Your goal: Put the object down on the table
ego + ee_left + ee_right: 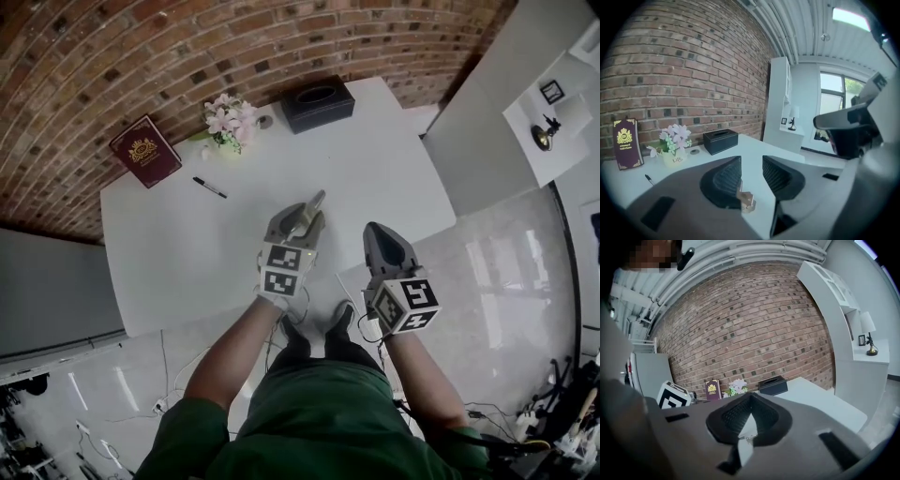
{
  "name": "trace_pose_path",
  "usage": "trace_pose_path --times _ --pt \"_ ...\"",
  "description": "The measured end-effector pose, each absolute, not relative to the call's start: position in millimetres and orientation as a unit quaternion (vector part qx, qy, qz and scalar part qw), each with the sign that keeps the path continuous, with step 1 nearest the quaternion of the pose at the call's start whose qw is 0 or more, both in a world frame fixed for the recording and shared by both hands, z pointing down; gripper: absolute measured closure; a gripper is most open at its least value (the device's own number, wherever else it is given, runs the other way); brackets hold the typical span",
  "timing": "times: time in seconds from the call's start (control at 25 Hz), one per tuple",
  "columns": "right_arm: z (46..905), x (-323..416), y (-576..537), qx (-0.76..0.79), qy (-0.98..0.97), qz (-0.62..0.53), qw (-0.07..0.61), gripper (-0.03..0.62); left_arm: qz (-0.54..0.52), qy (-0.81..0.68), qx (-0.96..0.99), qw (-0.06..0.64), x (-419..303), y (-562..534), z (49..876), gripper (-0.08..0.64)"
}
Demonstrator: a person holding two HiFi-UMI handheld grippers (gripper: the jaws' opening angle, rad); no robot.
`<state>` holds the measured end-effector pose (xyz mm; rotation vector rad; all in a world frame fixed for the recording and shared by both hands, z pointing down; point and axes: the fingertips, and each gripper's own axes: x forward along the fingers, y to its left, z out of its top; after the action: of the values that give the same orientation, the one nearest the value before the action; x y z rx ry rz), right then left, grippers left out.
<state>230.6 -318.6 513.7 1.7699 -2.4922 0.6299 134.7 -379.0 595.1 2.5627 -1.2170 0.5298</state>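
A small tan wooden piece [746, 201] lies on the white table [187, 244], seen in the left gripper view just under the lower edge of the left pad. My left gripper [751, 176] hangs above it, open, with a clear gap between the ribbed pads and nothing pressed in them. In the head view the left gripper [315, 202] is over the table's near middle and covers the piece. My right gripper [375, 230] is at the table's front edge, its tips together, nothing in it; its own view shows the right gripper [750, 401] pointing across the table.
Along the brick wall at the table's far side stand a maroon book [145, 150], a small pot of flowers [230, 122] and a black tissue box [318, 103]. A black pen [209, 187] lies left of centre. A white shelf unit [553, 103] stands to the right.
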Motion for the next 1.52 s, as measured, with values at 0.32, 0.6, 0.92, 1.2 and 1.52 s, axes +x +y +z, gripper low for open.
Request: trace_pose_path --times 0.32,0.6,0.92,1.2,1.52 --pt "477 219 -324 0.561 -0.811 0.165 0.006 0.589 0.115 -0.441 0.884 0.101 112 -367 516 0.504" --pt "439 200 -317 0.546 -0.828 0.126 -0.011 0.591 0.053 -0.462 0.884 0.055 89 -346 445 0.541" --pt "398 183 -301 0.538 -0.839 0.073 -0.022 0.589 0.020 -0.475 0.880 -0.003 64 -313 394 0.549" --pt "367 175 -285 0.536 -0.842 0.045 -0.034 0.591 0.000 -0.472 0.881 -0.043 54 -294 364 0.551" --pt "343 169 -270 0.538 -0.842 0.015 -0.040 0.589 -0.012 -0.483 0.875 -0.035 41 -287 356 0.549"
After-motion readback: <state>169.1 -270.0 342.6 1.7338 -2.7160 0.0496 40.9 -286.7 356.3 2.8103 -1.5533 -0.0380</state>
